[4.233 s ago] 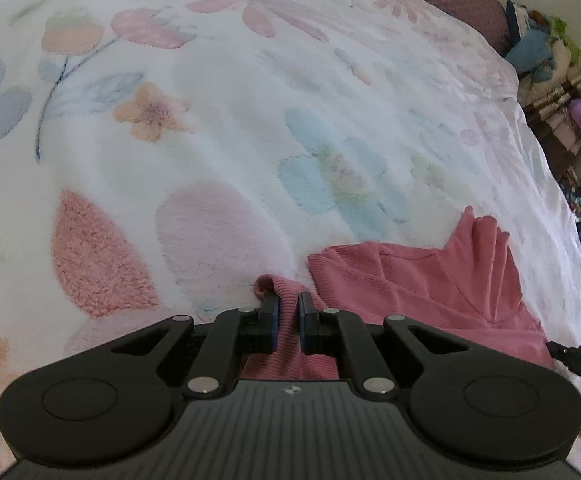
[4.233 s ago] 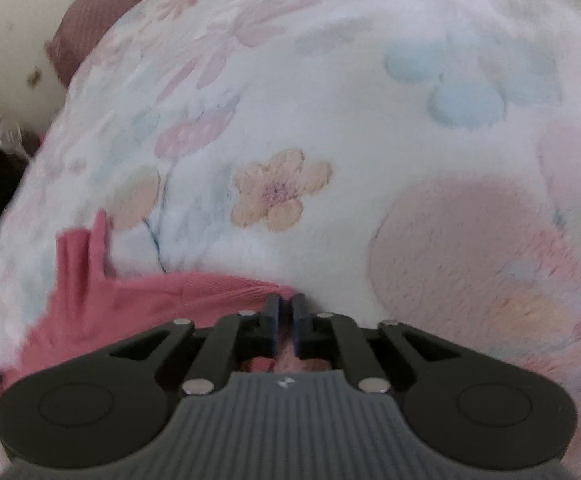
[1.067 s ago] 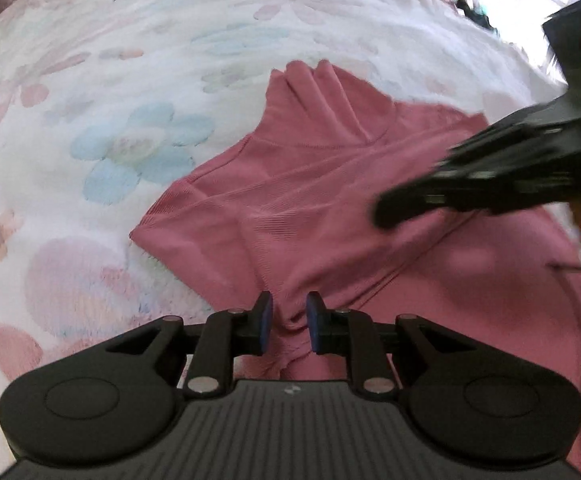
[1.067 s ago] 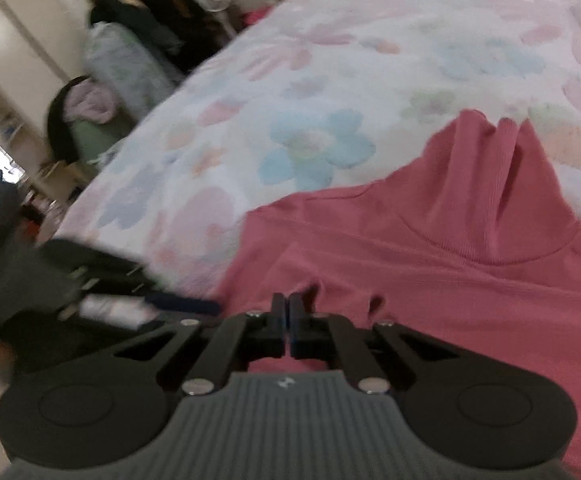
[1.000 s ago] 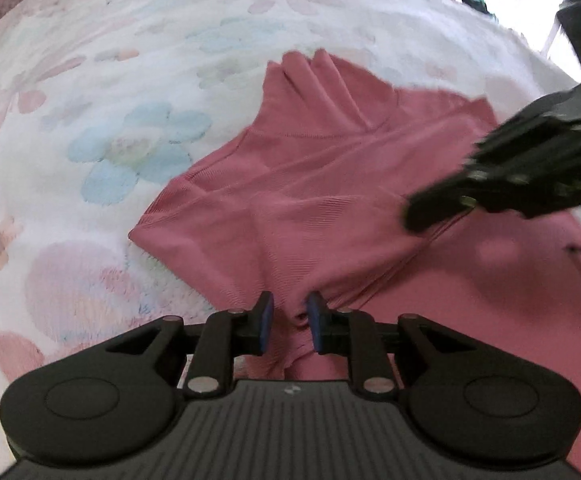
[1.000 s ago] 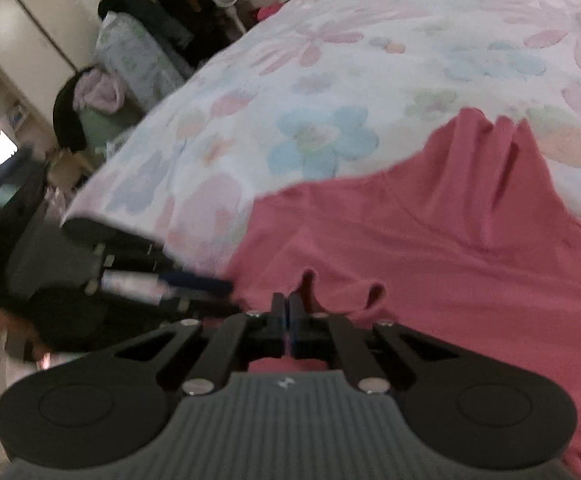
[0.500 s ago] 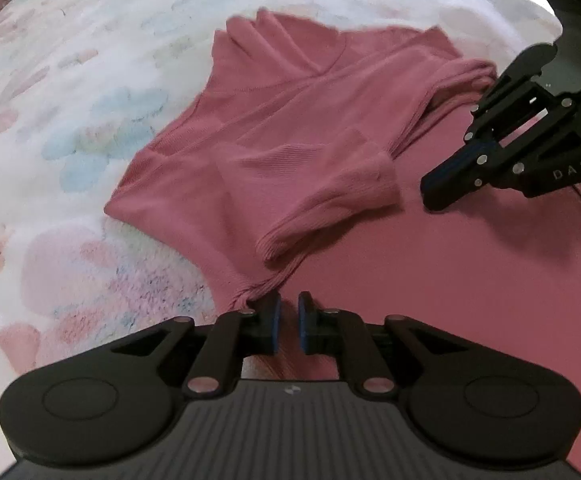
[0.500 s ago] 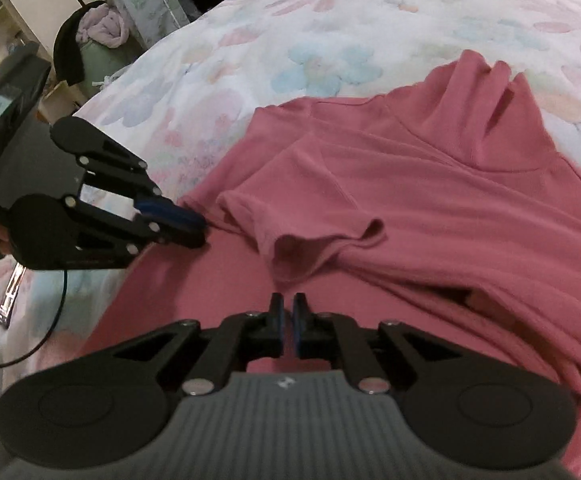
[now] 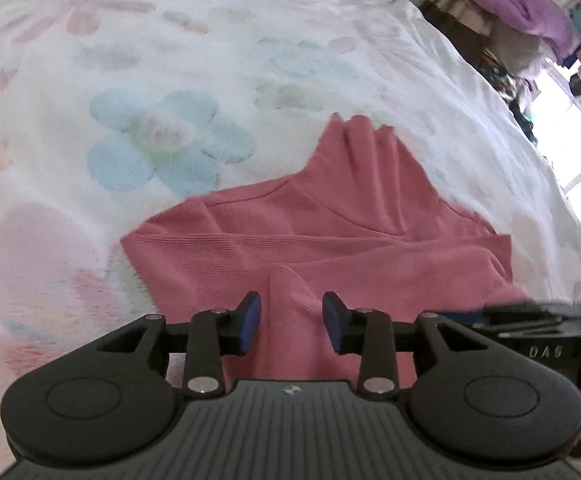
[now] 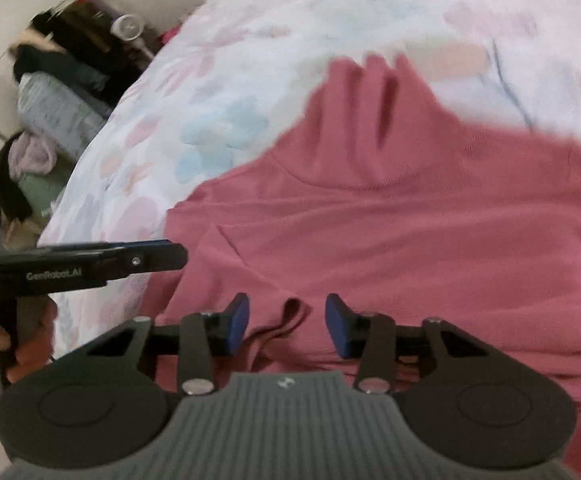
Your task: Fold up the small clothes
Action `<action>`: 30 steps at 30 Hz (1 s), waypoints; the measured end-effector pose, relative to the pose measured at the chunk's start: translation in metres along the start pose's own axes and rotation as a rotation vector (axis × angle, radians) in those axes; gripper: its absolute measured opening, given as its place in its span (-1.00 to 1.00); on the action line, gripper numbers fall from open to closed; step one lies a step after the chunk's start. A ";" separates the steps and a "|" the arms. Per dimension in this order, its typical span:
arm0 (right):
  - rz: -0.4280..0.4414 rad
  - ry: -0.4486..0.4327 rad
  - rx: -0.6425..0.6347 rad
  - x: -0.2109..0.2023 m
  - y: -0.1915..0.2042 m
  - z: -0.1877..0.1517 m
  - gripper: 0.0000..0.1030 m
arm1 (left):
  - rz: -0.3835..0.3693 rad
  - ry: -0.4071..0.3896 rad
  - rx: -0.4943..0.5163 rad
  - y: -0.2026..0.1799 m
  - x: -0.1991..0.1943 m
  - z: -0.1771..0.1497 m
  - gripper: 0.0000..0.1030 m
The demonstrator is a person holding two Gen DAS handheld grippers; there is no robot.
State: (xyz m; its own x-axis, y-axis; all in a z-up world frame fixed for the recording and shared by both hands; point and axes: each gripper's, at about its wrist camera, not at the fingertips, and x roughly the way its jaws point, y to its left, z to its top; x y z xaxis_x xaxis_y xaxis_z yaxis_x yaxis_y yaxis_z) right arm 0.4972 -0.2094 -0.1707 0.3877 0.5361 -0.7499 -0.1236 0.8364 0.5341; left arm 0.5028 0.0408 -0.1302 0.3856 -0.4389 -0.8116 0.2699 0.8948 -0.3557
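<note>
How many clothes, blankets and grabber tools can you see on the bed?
Pink ribbed turtleneck top: 1
White fluffy blanket with pastel flowers: 1
Black two-finger grippers with blue pads, left gripper and right gripper, both open: 2
Total: 4

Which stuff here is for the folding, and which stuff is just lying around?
For the folding:
- pink top, lying on the bed
- left gripper, open over the top
- right gripper, open over the top

Just lying around:
- flowery blanket under the top
- purple clothes beside the bed
- pile of clothes and bags by the wall
</note>
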 end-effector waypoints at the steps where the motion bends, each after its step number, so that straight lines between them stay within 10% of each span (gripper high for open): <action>1: 0.008 0.000 0.018 0.004 -0.003 -0.001 -0.63 | -0.008 -0.001 -0.003 0.001 0.004 -0.001 -0.20; 5: 0.080 -0.020 0.035 0.009 -0.003 0.001 -1.00 | -0.021 -0.026 0.024 -0.003 0.004 -0.008 -0.94; 15: 0.069 -0.127 -0.153 0.021 0.027 0.037 -1.00 | 0.054 -0.109 -0.073 0.023 -0.018 -0.010 -0.91; 21: -0.019 -0.111 -0.189 0.025 0.027 0.034 -0.63 | 0.087 -0.135 -0.090 0.025 -0.027 -0.011 -0.83; 26: -0.070 -0.123 -0.198 -0.010 0.008 0.015 -0.63 | 0.015 -0.111 0.025 -0.004 -0.034 -0.016 -0.82; 30: -0.140 -0.105 -0.213 -0.030 -0.010 -0.007 -0.64 | 0.105 -0.005 0.147 -0.024 -0.008 -0.033 -0.82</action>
State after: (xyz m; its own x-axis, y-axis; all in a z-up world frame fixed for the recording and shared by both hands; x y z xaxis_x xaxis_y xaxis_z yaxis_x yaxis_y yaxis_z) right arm 0.4805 -0.2331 -0.1566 0.5053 0.4080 -0.7604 -0.2469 0.9127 0.3256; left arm 0.4642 0.0253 -0.1303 0.4230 -0.3442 -0.8382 0.3537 0.9144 -0.1970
